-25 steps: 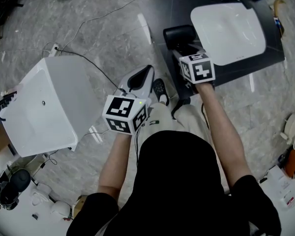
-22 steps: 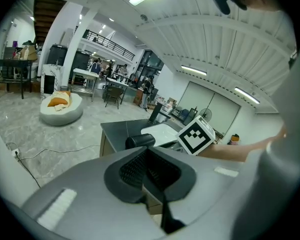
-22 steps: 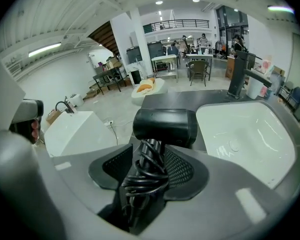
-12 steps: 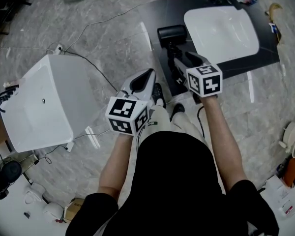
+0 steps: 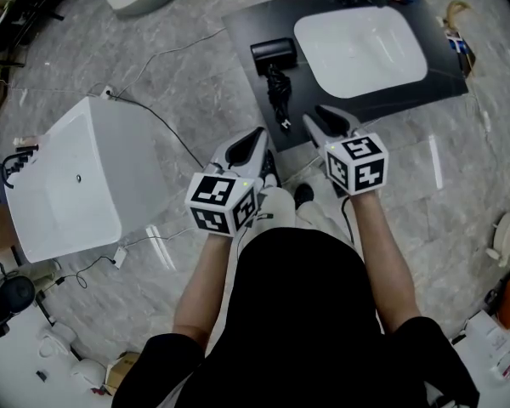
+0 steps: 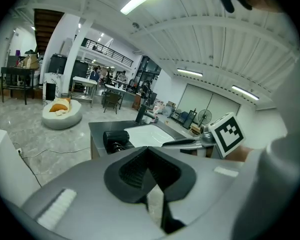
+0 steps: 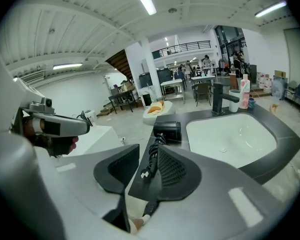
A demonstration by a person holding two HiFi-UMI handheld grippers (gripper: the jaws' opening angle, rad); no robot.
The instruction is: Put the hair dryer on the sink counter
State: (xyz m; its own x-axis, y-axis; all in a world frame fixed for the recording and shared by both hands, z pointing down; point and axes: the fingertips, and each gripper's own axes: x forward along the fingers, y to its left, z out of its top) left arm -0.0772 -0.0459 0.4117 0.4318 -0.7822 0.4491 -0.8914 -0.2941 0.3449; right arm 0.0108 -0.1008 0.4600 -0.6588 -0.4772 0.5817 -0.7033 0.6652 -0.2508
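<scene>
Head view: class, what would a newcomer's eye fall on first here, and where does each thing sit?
The black hair dryer stands out first, lying with its cord on the dark sink counter, just left of the white basin. Next comes the large white tub on the grey marble floor at the left of the view.

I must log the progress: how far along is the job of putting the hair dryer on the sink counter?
Done: the hair dryer lies on the sink counter beside the basin. In hand: nothing; the right gripper, whose jaws have just been closing, is open and empty. Left to do: nothing visible.
</scene>
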